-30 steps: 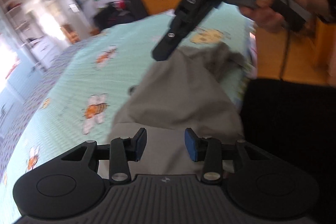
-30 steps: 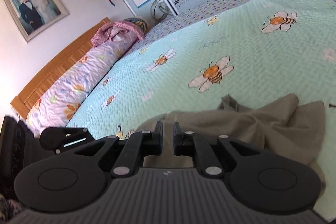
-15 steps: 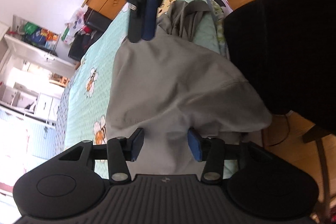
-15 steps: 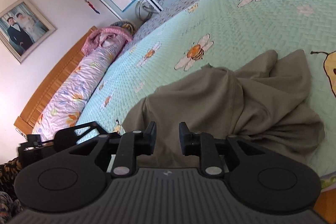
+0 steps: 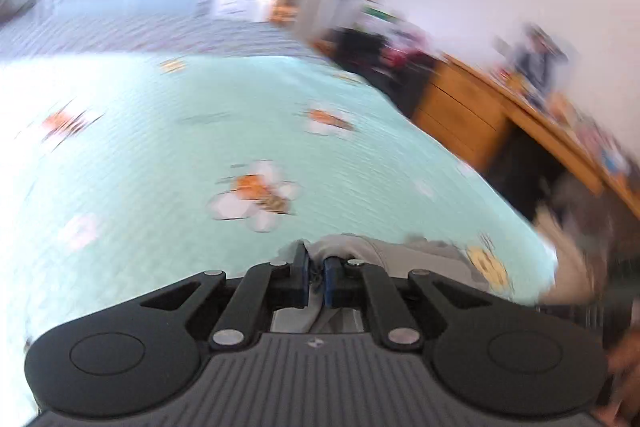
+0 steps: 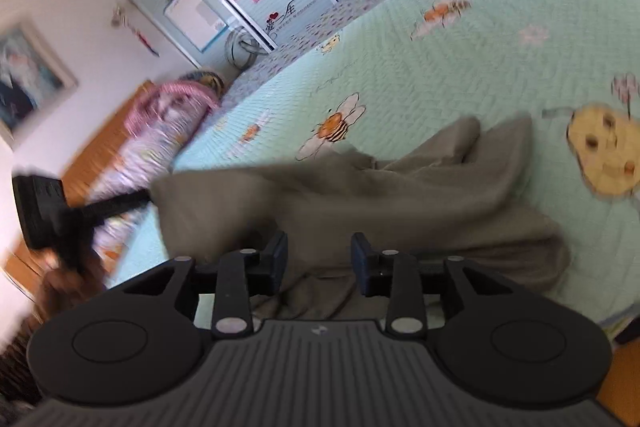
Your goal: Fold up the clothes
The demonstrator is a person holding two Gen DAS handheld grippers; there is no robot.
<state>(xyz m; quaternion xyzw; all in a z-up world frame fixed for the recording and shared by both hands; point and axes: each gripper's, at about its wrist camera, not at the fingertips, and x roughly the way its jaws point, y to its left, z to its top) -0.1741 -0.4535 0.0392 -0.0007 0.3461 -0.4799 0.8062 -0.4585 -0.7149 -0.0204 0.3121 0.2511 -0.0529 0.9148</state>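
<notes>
The grey-brown garment (image 6: pixel 360 203) lies rumpled on the mint bee-print bedspread (image 6: pixel 460 67), near the bed's edge, partly lifted at one corner and bunched in loose ridges toward the far side. The left gripper (image 5: pixel 316 281) is clenched on a pinch of that cloth, its blue pads nearly together with fabric between them; in the right wrist view it shows at the left, drawing the corner up and outward. The right gripper (image 6: pixel 319 263) stands released, jaws wide apart, poised just above the near hem with nothing between its pads. The step in hand looks like spreading or straightening the piece, or drawing a corner across for a fold; the pictures fit either. The next move likely calls for the right gripper to settle on an edge opposite the held corner, so the cloth can be tensioned between two points. The garment's long axis runs roughly across the right wrist view, from the held corner at left to the crumpled mass at right; which end is collar or hem cannot be told.
</notes>
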